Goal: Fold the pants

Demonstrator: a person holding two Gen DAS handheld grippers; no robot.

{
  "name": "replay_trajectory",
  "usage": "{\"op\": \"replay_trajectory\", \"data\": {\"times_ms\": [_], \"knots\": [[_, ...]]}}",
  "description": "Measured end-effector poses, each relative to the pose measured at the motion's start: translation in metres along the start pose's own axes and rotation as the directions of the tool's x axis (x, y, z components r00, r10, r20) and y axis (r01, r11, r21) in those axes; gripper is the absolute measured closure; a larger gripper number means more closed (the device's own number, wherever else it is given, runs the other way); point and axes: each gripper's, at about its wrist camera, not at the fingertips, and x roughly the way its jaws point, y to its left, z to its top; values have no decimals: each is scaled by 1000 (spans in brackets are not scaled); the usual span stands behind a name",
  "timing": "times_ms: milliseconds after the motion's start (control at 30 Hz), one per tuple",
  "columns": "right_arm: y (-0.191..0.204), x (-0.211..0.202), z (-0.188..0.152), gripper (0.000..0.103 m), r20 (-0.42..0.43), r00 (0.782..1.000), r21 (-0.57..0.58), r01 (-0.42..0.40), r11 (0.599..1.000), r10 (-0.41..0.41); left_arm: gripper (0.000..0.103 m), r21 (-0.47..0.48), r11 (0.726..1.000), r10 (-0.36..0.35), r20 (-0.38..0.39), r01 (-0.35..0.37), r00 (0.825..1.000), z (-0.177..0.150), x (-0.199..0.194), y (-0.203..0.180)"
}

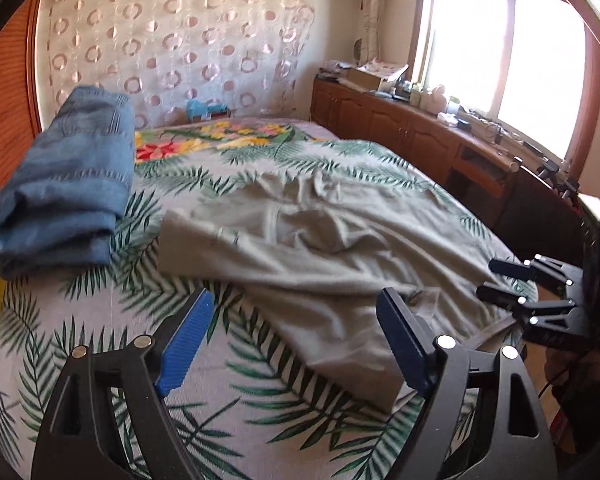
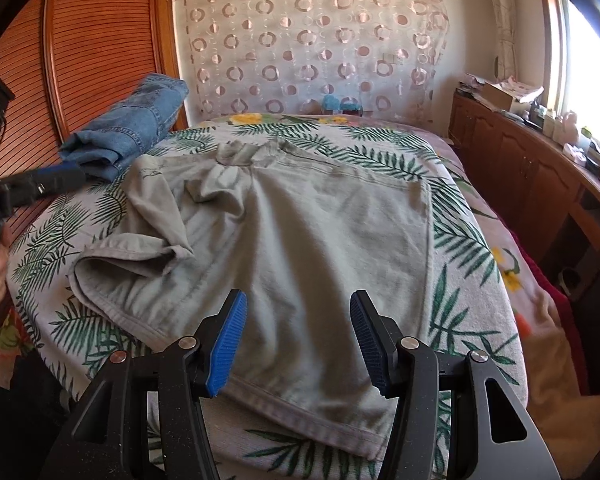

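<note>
Grey-green pants (image 1: 320,248) lie spread and rumpled on the palm-leaf bedspread (image 1: 220,380); they also show in the right wrist view (image 2: 300,240), waistband far, one leg bunched at the left. My left gripper (image 1: 296,312) is open and empty, above the bed beside the near leg hem. My right gripper (image 2: 298,316) is open and empty, over the near leg, and shows at the right of the left wrist view (image 1: 486,278). The left gripper shows at the left edge of the right wrist view (image 2: 56,178).
Folded blue jeans (image 1: 64,184) lie at the bed's left side, also in the right wrist view (image 2: 132,128). A wooden slatted wardrobe (image 2: 80,60) stands left. A wooden cabinet (image 1: 400,128) with clutter runs under the window on the right. A circle-patterned curtain (image 2: 320,40) hangs behind.
</note>
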Motion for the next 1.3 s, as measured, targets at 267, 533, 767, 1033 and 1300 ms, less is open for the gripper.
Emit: {"op": "replay_trajectory", "data": {"times_ms": [267, 533, 767, 1033, 1300], "knots": [[20, 8, 9, 49, 16, 999, -37, -49, 998, 49, 19, 13, 1000, 15, -92, -14, 996, -29, 20, 4], [27, 17, 14, 59, 15, 996, -58, -89, 994, 90, 19, 20, 999, 33, -94, -31, 995, -42, 21, 2], [33, 24, 17, 61, 5, 993, -61, -115, 991, 116, 19, 34, 998, 59, -54, -57, 997, -47, 18, -1], [39, 38, 20, 62, -36, 989, -54, -147, 988, 145, 19, 28, 998, 52, -50, -50, 997, -46, 17, 0], [44, 52, 21, 64, -93, 982, -40, -171, 985, 166, 19, 21, 999, 39, -45, -38, 998, -45, 16, 2]]}}
